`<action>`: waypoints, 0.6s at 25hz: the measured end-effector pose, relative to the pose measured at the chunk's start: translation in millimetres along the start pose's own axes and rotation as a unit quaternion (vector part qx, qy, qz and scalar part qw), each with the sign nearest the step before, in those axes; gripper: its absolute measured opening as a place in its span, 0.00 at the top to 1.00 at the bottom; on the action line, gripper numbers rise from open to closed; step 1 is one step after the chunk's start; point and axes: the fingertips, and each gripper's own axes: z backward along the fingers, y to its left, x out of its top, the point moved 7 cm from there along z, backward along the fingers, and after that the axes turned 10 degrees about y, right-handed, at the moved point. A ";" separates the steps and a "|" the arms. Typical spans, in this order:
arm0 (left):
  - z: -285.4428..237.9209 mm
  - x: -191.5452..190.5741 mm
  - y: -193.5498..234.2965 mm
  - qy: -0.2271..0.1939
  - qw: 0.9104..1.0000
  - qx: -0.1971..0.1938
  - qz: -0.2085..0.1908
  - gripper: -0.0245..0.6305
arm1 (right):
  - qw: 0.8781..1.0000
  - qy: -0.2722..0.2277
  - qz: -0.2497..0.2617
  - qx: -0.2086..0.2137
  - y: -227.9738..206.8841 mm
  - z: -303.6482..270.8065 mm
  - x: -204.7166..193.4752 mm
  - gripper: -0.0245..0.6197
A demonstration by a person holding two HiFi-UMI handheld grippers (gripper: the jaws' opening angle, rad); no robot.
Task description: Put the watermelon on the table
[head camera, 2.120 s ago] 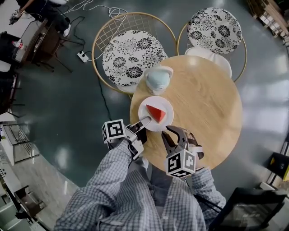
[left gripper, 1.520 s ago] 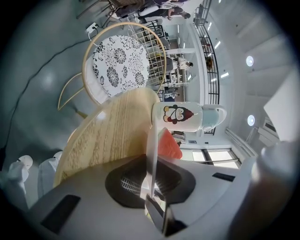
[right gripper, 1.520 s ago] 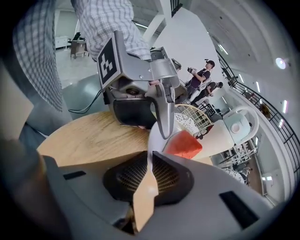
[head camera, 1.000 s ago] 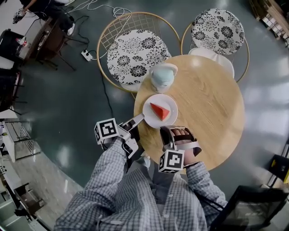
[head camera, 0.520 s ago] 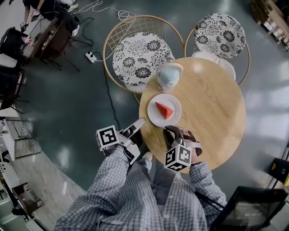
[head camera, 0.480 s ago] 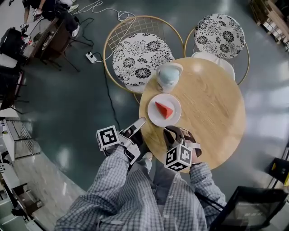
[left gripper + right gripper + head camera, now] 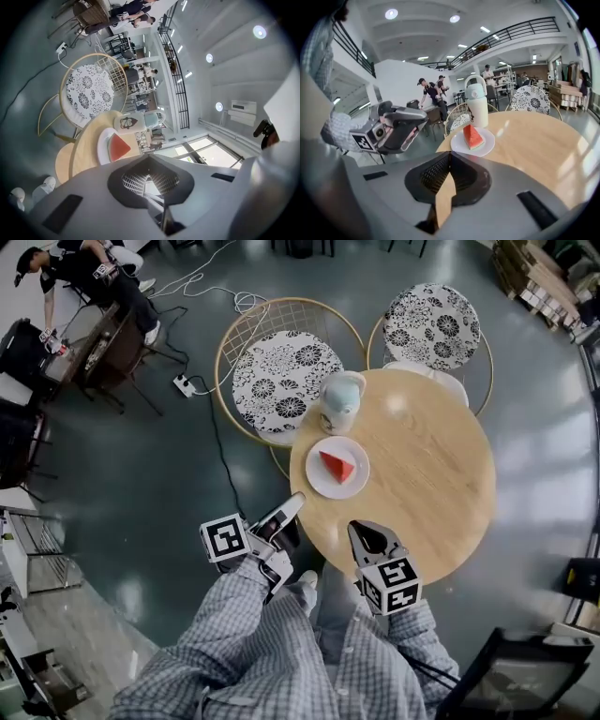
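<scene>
A red watermelon wedge (image 7: 336, 466) lies on a white plate (image 7: 352, 483) near the left edge of the round wooden table (image 7: 422, 493). In the right gripper view the watermelon wedge (image 7: 472, 136) sits straight ahead, and in the left gripper view the same wedge (image 7: 119, 147) shows just above the jaws. My left gripper (image 7: 293, 502) hangs off the table's near-left edge, shut and empty, pointing toward the plate. Over the table's near edge my right gripper (image 7: 359, 529) also looks shut, with nothing in it. Neither gripper touches the plate.
A pale blue-and-white jug (image 7: 339, 401) stands on the table just beyond the plate. Two wire chairs with flowered cushions (image 7: 286, 381) (image 7: 431, 326) stand at the far side. A power strip and cables (image 7: 178, 383) lie on the floor to the left.
My left gripper has drawn back from the plate's rim to off the table edge. The right gripper has rolled, and its jaws have come together. Plate and watermelon have stayed put.
</scene>
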 end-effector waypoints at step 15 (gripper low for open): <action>47.4 -64.8 -53.1 0.143 0.978 0.014 -0.149 0.95 | 0.976 -0.134 -0.163 -0.047 56.7 96.8 -34.7 0.95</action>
